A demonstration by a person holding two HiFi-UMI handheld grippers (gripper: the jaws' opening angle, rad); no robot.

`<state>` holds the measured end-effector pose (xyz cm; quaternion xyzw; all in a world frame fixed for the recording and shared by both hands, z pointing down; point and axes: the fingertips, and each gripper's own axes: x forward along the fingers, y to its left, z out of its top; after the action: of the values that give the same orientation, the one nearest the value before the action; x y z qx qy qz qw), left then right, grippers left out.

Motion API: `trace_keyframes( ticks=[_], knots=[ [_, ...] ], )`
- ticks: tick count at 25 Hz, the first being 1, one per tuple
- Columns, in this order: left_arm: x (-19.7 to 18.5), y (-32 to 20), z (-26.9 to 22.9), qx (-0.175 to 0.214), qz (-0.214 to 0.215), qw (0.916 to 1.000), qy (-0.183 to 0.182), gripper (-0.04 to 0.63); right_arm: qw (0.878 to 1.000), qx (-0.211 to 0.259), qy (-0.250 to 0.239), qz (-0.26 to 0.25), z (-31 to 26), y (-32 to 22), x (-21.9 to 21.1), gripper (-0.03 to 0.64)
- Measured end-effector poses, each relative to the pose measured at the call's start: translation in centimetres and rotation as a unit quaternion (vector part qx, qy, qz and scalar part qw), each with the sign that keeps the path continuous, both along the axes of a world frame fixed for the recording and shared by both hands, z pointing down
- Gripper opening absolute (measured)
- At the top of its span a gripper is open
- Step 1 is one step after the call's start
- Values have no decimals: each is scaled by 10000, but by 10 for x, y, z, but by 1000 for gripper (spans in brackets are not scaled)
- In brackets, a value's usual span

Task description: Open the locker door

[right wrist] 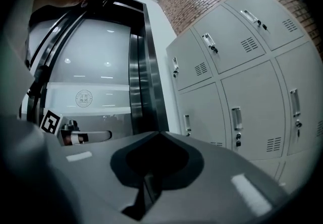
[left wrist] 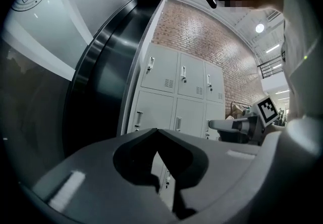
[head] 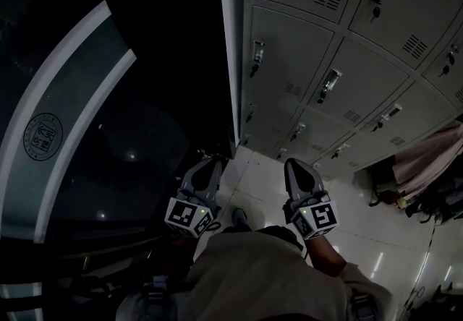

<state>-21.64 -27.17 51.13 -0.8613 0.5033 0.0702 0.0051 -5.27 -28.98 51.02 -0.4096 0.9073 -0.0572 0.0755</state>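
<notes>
left gripper (head: 210, 168) and right gripper (head: 296, 168) are hanging closed, empty, apart from the lockers (head: 289, 59); one needs opening before reaching a handle (head: 330, 82).

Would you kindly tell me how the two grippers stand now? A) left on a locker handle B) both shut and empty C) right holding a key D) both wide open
B: the left gripper and right gripper each show jaws together with nothing between, short of the lockers.
</notes>
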Motion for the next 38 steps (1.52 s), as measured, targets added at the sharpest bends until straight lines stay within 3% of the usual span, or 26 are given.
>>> trace_keyframes(
  ticks=[4, 7, 12, 15, 17, 23, 24, 25, 34, 38],
  knots=[
    [-6, -22, 17, -135, -17, 9999, 63, 4, 10000, -56, 59, -5, 10, -21, -9, 2],
    [1, -39, 22, -204, 11, 9998, 37, 4, 9996, 109, -249, 80, 7, -37, -5, 2],
    [3, -44, -20, 548, -103, 9982, 227, 4, 9997, 195, -69, -163, 17, -67, -10, 34],
    [-7, -43, -24, 727, -274, 9967, 235, 5, 9992, 245, 65, -325, 17, -88, -20, 54],
    [-9, -49, -18, 665, -366, 9968, 238, 34, 9989, 252, 165, -364, 21, -108, -27, 54],
    [5, -62, -17, 576, -315, 9978, 93, 39, 9985, 23, 376, -387, 55, -197, -65, 54],
    [5, -63, -19, 575, -347, 9977, 100, 116, 9985, 12, 395, -371, 58, -212, -72, 57],
    [5, -65, -20, 570, -370, 9976, 96, 136, 9986, -15, 394, -340, 62, -226, -79, 77],
    [-4, -65, -5, 394, -440, 9982, 50, 130, 9964, -443, 716, -108, 92, -326, -125, 164],
    [-10, -64, -1, 363, -527, 9979, 106, 129, 9918, -335, 1228, 82, 103, -359, -138, 164]
  ],
)
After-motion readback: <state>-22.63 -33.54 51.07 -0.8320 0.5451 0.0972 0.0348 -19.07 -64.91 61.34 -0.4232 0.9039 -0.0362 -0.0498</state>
